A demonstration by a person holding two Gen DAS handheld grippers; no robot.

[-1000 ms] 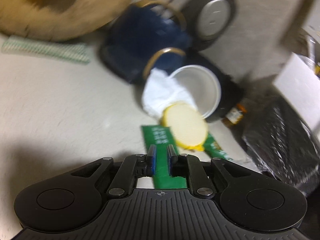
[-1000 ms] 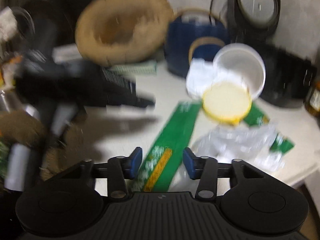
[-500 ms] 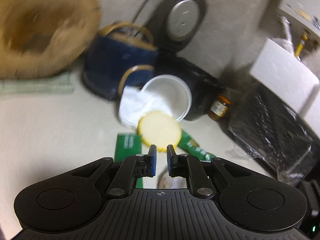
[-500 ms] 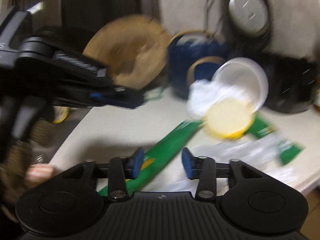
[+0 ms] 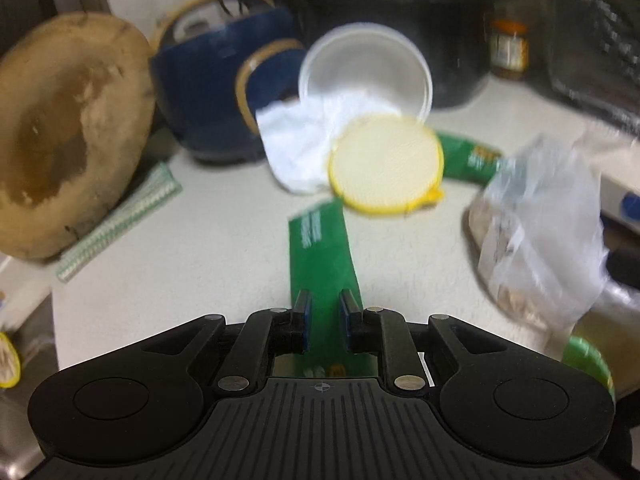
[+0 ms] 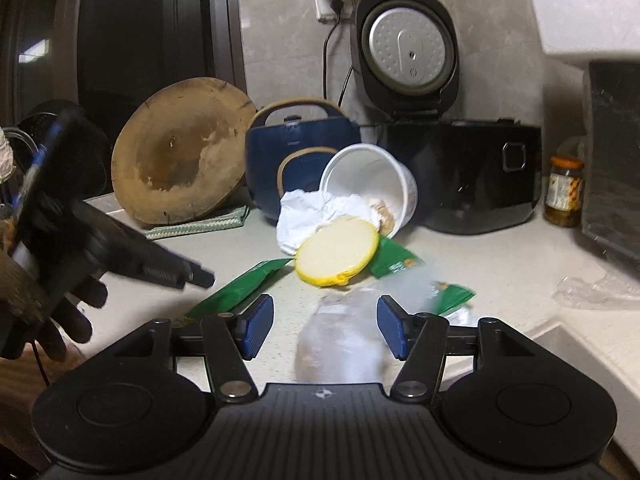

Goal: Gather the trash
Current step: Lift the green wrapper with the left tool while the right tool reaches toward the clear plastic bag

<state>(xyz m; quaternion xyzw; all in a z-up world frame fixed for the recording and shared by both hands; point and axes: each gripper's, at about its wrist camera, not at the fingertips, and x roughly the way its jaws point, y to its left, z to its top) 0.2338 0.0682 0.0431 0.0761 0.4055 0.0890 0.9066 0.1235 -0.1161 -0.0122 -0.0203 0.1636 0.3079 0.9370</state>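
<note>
Several trash items on a speckled pale stone surface [image 6: 500,264]: round yellow lid [image 6: 337,251], crumpled white paper [image 6: 308,216] spilling from a tipped white tub [image 6: 372,184], flat glossy green wrapper [image 5: 320,248], crinkled clear plastic bag [image 6: 340,344] at the near edge. Left gripper [image 5: 325,318] — jaws just opened to a narrow gap, wrapper seen between, grip uncertain. Right gripper [image 6: 326,326] — opening wide, bag between, unpinched. Far side: round wooden board [image 6: 180,160], tiled wall.

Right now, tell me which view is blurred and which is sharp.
Left wrist view: motion-blurred throughout, the yellow lid and clear plastic bag smeared. Right wrist view: background sharp, rice cooker crisp; only the near bag and left gripper blur.
</note>
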